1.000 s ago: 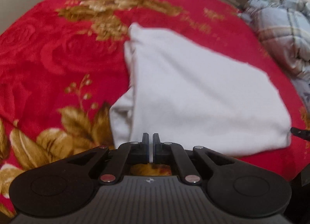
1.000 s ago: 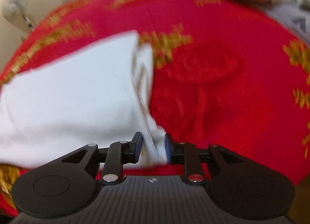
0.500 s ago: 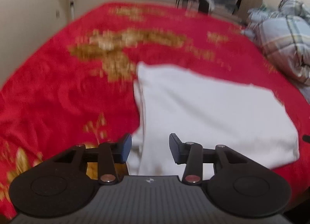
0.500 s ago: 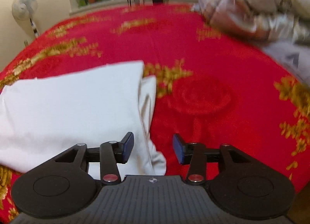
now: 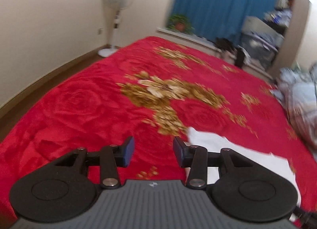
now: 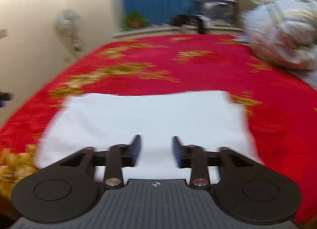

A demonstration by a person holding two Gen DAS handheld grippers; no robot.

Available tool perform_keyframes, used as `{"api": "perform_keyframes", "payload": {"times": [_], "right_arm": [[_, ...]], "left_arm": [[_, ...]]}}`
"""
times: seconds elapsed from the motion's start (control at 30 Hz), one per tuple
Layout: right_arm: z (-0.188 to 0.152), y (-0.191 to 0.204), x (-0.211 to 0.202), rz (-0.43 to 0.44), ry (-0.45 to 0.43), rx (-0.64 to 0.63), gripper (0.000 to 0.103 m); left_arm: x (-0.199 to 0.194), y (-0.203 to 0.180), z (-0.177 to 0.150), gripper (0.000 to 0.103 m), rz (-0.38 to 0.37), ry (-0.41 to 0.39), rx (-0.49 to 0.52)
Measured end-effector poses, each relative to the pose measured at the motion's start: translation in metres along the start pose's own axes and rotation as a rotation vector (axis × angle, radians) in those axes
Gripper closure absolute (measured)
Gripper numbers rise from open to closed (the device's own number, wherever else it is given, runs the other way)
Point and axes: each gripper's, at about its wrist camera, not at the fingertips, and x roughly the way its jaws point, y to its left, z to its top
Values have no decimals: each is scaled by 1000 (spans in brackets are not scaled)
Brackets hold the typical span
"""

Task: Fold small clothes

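One view frames the whole folded white garment; the other only its corner.

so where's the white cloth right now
The white cloth lies flat on the red bedspread, straight ahead in the right wrist view; in the left wrist view it sits at lower right.

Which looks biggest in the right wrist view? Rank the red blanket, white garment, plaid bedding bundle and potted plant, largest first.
1. red blanket
2. white garment, though nearness to the camera inflates it
3. plaid bedding bundle, partly cut off by the frame
4. potted plant, far away
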Motion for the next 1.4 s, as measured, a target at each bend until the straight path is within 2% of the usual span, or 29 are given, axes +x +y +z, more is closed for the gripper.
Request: {"api": "perform_keyframes", "payload": {"times": [0.13,0.27,0.33,0.43,0.47,0.5,0.57,0.67,0.9,1.17,1.4], "right_arm": [[-3,76,23,166,31,-120,84],[-17,147,53,297,89,-309,84],[-27,176,69,313,120,-393,82],[-41,201,92,304,167,-497,68],[-47,203,99,283,181,-527,61],[-51,206,104,268,200,-551,58],[-60,210,113,239,216,-595,58],[-64,214,115,226,183,-640,58],[-57,213,120,196,158,-666,92],[-40,231,88,225,2,-782,96],[-9,241,71,239,-57,-720,97]], "left_arm": [[-3,24,8,55,8,5,-78],[-7,38,13,55,16,-4,-91],[-9,42,14,55,15,-3,-100],[-7,47,14,55,10,0,-111],[-7,49,15,55,8,1,-112],[-5,49,15,55,5,1,-112],[-4,50,16,55,-2,2,-111],[-3,50,17,55,-10,0,-113],[-3,47,19,55,-26,-1,-114],[-2,47,19,55,-27,2,-112],[1,47,18,55,-25,9,-99]]}}
